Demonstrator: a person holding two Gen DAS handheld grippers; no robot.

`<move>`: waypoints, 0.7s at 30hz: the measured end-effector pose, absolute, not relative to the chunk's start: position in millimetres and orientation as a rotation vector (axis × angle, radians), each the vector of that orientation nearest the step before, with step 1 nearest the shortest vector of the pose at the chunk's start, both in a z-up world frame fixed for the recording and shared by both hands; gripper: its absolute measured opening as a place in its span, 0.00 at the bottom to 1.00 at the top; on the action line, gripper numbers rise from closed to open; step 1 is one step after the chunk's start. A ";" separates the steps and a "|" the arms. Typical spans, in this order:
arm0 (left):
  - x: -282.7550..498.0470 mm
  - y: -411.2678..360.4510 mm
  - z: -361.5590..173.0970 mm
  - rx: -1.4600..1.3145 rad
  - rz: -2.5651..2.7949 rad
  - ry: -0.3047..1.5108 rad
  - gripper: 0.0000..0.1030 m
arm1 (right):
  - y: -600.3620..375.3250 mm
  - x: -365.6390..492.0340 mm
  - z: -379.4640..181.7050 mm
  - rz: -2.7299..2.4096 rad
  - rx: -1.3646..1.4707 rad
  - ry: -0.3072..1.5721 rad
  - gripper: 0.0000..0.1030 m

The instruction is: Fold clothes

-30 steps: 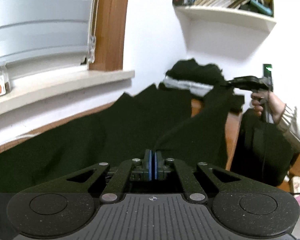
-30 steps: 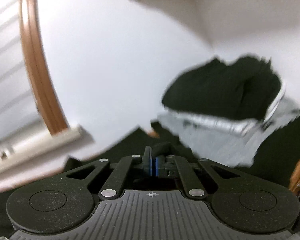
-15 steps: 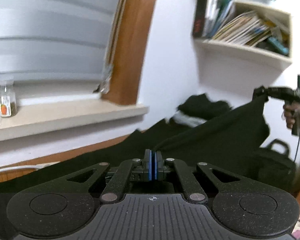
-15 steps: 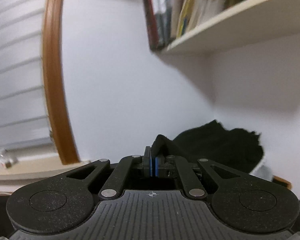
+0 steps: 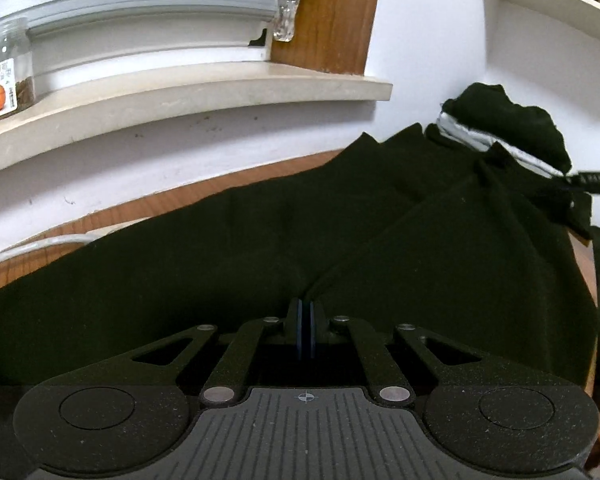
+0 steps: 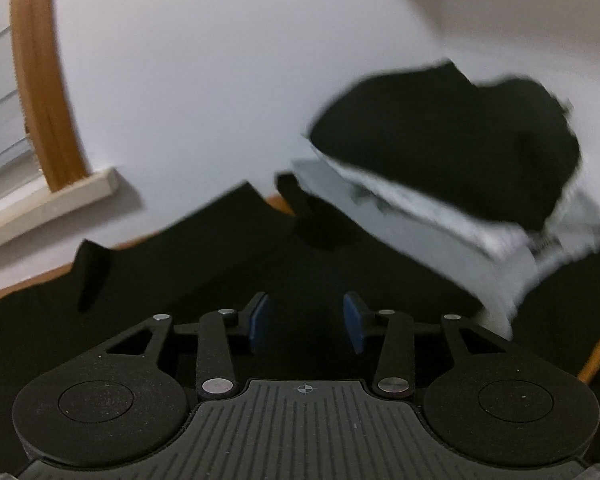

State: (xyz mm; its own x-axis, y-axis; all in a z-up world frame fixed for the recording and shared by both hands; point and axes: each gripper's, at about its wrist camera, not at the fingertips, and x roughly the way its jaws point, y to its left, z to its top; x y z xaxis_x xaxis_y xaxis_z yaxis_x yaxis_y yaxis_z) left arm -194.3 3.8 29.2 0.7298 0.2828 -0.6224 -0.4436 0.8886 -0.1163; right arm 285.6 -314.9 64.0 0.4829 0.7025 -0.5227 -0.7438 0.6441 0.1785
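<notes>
The left gripper (image 5: 305,322) has its two blue pads pressed together, and a fold of the black garment (image 5: 260,248) is pinched between them; a ridge of cloth rises from the pads and runs away to the right. The right gripper (image 6: 305,322) has its jaws wide apart, with nothing between the blue pads; it hangs just above the black cloth (image 6: 220,264). In the left wrist view the right gripper (image 5: 592,181) shows as a dark bar at the right edge, near the far corner of the garment.

The garment lies spread over a wooden table (image 5: 236,186), covering most of it, and one edge drops over the right side of the table. At the far end, against the white wall, there is a pile of clothes (image 6: 452,152): a black piece on top and a grey-white one under it. The garment reaches up to this pile; whether it touches it I cannot tell.

Behind the table runs a pale window sill (image 5: 180,92) with a small glass jar (image 5: 10,68) standing on it at the left. A wooden window frame (image 5: 332,16) stands above the sill.
</notes>
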 end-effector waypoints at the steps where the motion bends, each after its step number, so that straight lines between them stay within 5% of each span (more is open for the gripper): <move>1: -194.4 3.8 27.3 -0.266 0.408 0.640 0.04 | -321.4 284.8 58.4 0.882 -0.061 0.610 0.41; 13: -198.9 11.5 18.1 -0.302 0.392 0.616 0.05 | -350.0 277.4 17.3 0.932 0.059 0.656 0.40; 16: -199.4 12.6 18.0 -0.303 0.393 0.613 0.05 | -346.3 273.5 18.5 0.916 0.018 0.619 0.05; 21: -200.7 15.0 17.2 -0.319 0.388 0.602 0.07 | -383.3 264.9 33.0 0.801 0.014 0.561 0.05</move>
